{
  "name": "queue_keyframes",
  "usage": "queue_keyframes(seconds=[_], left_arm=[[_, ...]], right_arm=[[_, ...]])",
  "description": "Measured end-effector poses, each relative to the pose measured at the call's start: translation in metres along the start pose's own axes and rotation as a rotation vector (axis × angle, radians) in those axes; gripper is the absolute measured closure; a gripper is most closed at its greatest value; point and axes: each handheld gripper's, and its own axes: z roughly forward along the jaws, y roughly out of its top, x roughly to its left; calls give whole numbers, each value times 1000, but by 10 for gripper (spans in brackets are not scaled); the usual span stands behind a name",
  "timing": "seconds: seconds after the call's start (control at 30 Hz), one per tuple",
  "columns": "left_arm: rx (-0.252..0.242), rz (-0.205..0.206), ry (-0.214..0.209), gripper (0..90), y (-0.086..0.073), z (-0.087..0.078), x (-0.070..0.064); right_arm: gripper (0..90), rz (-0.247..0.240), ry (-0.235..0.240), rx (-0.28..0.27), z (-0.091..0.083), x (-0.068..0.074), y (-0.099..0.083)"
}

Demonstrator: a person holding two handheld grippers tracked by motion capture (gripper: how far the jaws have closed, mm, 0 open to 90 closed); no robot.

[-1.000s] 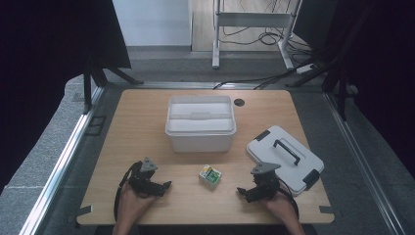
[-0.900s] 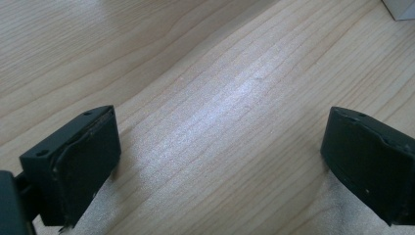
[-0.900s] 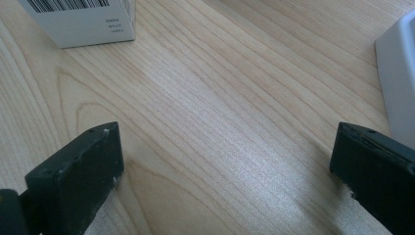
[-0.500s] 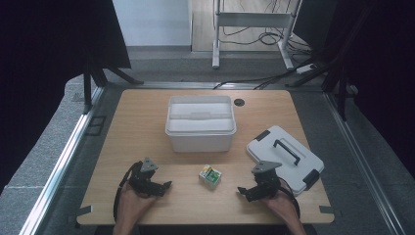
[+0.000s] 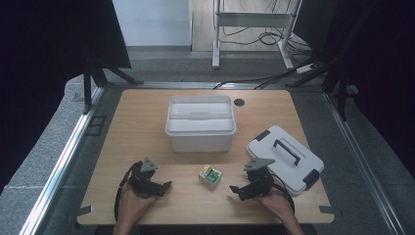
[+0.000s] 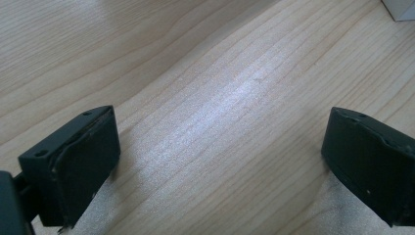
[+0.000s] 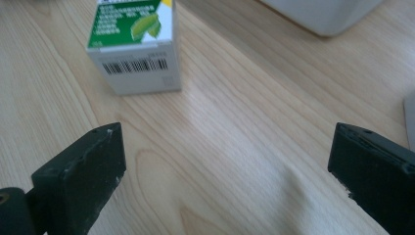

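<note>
A small white and green carton [image 5: 210, 176] with a barcode lies on the wooden table [image 5: 147, 127], in front of an open white plastic bin [image 5: 200, 122]. My left gripper [image 5: 164, 186] rests low at the carton's left, open, with bare wood between its jaws [image 6: 220, 161]. My right gripper [image 5: 236, 191] rests at the carton's right, open and holding nothing; the carton [image 7: 134, 44] stands just beyond its left jaw. Both are apart from the carton.
The bin's white lid [image 5: 285, 158], with a black handle and black latches, lies flat at the right, close behind my right hand. A round cable hole [image 5: 239, 102] is at the table's far edge. The bin's corner [image 7: 323, 14] shows ahead of the right gripper.
</note>
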Motion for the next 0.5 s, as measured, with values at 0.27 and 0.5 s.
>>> queue_keyframes(seconds=[0.27, 0.5], left_arm=[[0, 0, 0, 10, 0, 0, 0], [0, 2, -1, 10, 0, 0, 0]], right_arm=[[15, -33, 25, 6, 10, 10, 19], [28, -75, 72, 22, 25, 25, 37]])
